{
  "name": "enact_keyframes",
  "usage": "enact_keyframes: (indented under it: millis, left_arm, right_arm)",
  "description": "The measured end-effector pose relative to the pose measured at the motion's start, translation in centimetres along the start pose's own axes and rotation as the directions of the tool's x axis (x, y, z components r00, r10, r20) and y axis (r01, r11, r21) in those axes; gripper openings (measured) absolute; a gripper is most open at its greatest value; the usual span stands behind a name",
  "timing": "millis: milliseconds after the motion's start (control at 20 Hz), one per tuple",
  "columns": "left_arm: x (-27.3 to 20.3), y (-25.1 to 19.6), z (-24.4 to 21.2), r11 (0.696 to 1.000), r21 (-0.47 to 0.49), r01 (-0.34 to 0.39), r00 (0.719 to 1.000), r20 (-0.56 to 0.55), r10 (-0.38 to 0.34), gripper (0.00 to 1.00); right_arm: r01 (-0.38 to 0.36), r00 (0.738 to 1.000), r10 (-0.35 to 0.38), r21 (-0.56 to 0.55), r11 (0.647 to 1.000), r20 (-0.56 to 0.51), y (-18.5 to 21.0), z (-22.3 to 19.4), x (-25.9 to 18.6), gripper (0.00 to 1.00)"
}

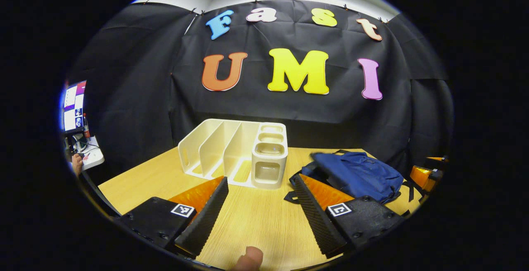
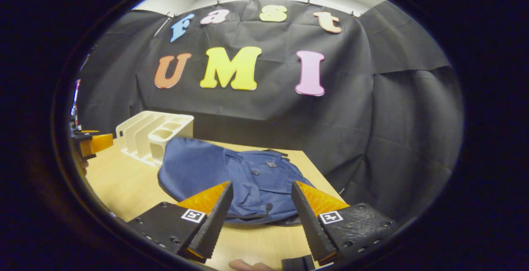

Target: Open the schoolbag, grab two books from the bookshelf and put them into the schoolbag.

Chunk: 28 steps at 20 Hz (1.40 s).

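Over the pale wooden worktop (image 1: 256,217), I hold my left gripper (image 1: 260,205) and right gripper (image 2: 260,209) with fingers spread on nothing, the zipped blue fabric schoolbag (image 2: 252,180) lying flat just beyond, the cream plastic slotted bookshelf (image 1: 235,151) standing behind it.

Blue schoolbag (image 2: 248,180) lies flat, closed, on the table; cream bookshelf (image 1: 235,153) beside it — upright.

Wooden table (image 1: 256,217) under everything; monitor (image 1: 73,105) on white desk (image 1: 94,158) at far left.
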State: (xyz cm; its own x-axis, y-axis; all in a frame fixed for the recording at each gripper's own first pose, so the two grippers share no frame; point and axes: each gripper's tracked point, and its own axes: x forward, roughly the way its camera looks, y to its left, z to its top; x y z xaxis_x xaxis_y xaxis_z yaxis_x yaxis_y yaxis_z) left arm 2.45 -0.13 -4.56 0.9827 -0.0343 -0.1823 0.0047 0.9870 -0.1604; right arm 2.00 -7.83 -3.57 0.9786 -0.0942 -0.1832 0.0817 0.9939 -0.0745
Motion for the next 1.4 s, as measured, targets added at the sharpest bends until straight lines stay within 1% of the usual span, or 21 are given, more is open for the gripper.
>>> enact_keyframes:
  millis: [50, 100, 150, 200, 250, 300, 350, 450, 550, 650, 700, 800, 850, 950, 1000, 1050, 1100, 1150, 1250, 1350, 1400]
  left_arm:
    - [-0.7, -0.4, 0.6, 1.0, -0.01, 0.014, 1.0, 0.019, -0.014, 1.0]
    - [-1.5, -0.5, 1.2, 1.0, -0.019, 0.024, 0.999, 0.038, -0.023, 1.0]
    - [-2.3, -0.6, 1.7, 0.999, -0.02, 0.04, 0.998, 0.049, -0.039, 1.0]
    - [-2.9, -1.0, 2.2, 0.997, -0.027, 0.067, 0.996, 0.065, -0.065, 1.0]
    - [-3.4, -1.4, 2.4, 0.995, -0.035, 0.097, 0.993, 0.073, -0.095, 0.99]
    - [-3.8, -1.7, 2.2, 0.992, -0.044, 0.118, 0.991, 0.069, -0.115, 0.99]
    - [-4.0, -1.8, 2.3, 0.989, -0.056, 0.134, 0.989, 0.074, -0.13, 0.99]
    - [-3.9, -1.8, 2.0, 0.988, -0.07, 0.139, 0.988, 0.074, -0.133, 0.99]
    - [-3.8, -2.0, 1.0, 0.989, -0.059, 0.135, 0.99, 0.038, -0.133, 0.99]
    - [-3.9, -1.8, 1.0, 0.991, -0.053, 0.123, 0.992, 0.044, -0.121, 1.0]
    - [-4.0, -1.8, 1.2, 0.99, -0.053, 0.128, 0.991, 0.055, -0.125, 1.0]
    - [-4.4, -2.0, 1.5, 0.99, -0.047, 0.133, 0.989, 0.071, -0.129, 1.0]
    - [-4.6, -1.9, 1.9, 0.991, -0.034, 0.126, 0.989, 0.082, -0.123, 1.0]
    - [-5.3, -1.4, 3.1, 0.994, 0.007, 0.111, 0.984, 0.141, -0.11, 0.99]
    - [-5.4, -1.3, 3.7, 0.994, 0.026, 0.107, 0.979, 0.171, -0.11, 0.99]
    - [-5.5, -1.4, 4.0, 0.993, 0.039, 0.109, 0.975, 0.191, -0.115, 0.99]
    - [-5.4, -1.6, 4.1, 0.992, 0.042, 0.116, 0.973, 0.198, -0.122, 0.99]
    - [-5.6, -1.5, 3.5, 0.992, 0.037, 0.123, 0.972, 0.198, -0.128, 0.99]
    - [-5.3, -1.7, 2.8, 0.99, 0.027, 0.141, 0.973, 0.179, -0.143, 0.99]
    - [-4.8, -1.8, 2.1, 0.991, 0.026, 0.13, 0.979, 0.155, -0.133, 0.99]
    - [-4.6, -1.8, 1.8, 0.992, 0.024, 0.121, 0.982, 0.14, -0.124, 0.99]
  right_arm:
    - [0.005, 0.999, -0.005, 0.003, 1.0, 0.031, -0.4, 0.5, -1.1, 0.91]
    - [0.004, 0.998, -0.005, 0.007, 1.0, 0.064, -0.6, 1.4, -2.3, 0.89]
    - [-0.002, 0.995, 0.001, 0.011, 1.0, 0.099, -0.5, 2.3, -3.3, 0.98]
    - [-0.008, 0.992, 0.006, 0.012, 1.0, 0.127, -0.6, 3.2, -4.3, 0.98]
    - [0.003, 0.99, -0.005, 0.012, 1.0, 0.144, -1.1, 3.7, -4.8, 0.93]
    - [0.029, 0.987, -0.031, 0.018, 0.999, 0.156, -1.9, 4.3, -5.2, 0.95]
    - [0.036, 0.984, -0.038, 0.013, 0.999, 0.172, -2.4, 4.8, -5.4, 0.97]
    - [0.036, 0.976, -0.043, 0.039, 0.999, 0.212, -2.9, 6.3, -5.6, 0.95]
    - [0.037, 0.971, -0.051, 0.064, 0.997, 0.235, -3.5, 7.0, -5.9, 0.95]
    - [0.039, 0.964, -0.062, 0.095, 0.995, 0.26, -3.8, 7.5, -6.4, 0.95]
    - [0.043, 0.962, -0.067, 0.097, 0.994, 0.265, -4.0, 7.3, -6.8, 0.92]
    - [0.048, 0.963, -0.069, 0.085, 0.995, 0.261, -4.0, 6.9, -7.2, 0.97]
    - [0.051, 0.965, -0.073, 0.092, 0.994, 0.252, -4.1, 6.5, -7.3, 0.95]
    - [0.043, 0.968, -0.07, 0.114, 0.993, 0.24, -4.0, 6.2, -7.4, 0.98]
    - [0.035, 0.968, -0.062, 0.114, 0.993, 0.243, -4.0, 6.1, -7.3, 0.98]
    - [0.014, 0.969, -0.039, 0.105, 0.994, 0.242, -3.6, 5.8, -7.0, 0.95]
    - [0.003, 0.973, -0.03, 0.119, 0.993, 0.229, -3.5, 5.5, -6.8, 0.98]
    - [0.0, 0.978, -0.028, 0.133, 0.991, 0.208, -3.8, 5.0, -6.3, 0.95]
    - [-0.016, 0.982, -0.008, 0.127, 0.992, 0.188, -3.4, 4.4, -5.8, 0.95]
    - [-0.01, 0.984, -0.012, 0.123, 0.992, 0.177, -3.5, 4.2, -5.3, 0.98]
    - [-0.014, 0.984, -0.007, 0.117, 0.993, 0.176, -3.4, 4.2, -5.4, 0.95]
